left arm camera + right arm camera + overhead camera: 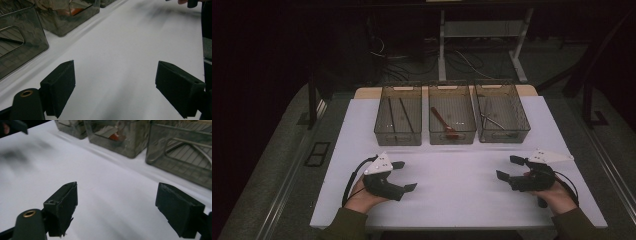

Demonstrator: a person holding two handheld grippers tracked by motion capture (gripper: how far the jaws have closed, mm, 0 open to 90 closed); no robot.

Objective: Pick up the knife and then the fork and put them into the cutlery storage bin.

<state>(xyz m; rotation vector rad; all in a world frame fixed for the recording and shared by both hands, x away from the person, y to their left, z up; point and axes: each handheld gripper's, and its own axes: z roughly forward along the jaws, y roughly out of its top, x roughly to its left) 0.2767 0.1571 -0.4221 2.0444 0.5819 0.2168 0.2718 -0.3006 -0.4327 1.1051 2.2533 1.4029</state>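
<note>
White table (462,175) is being kept bare in front, while three mesh bins (452,114) are holding chopsticks (398,116), a red spoon (443,121) and metal utensils (493,120). Left gripper (407,176) and right gripper (506,168) are being held released, empty; sorting is being judged finished or unstarted.

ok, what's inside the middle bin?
Middle bin holds a red spoon lying diagonally. The tinted mesh walls dim the floor, so anything smaller there can't be told.
</note>
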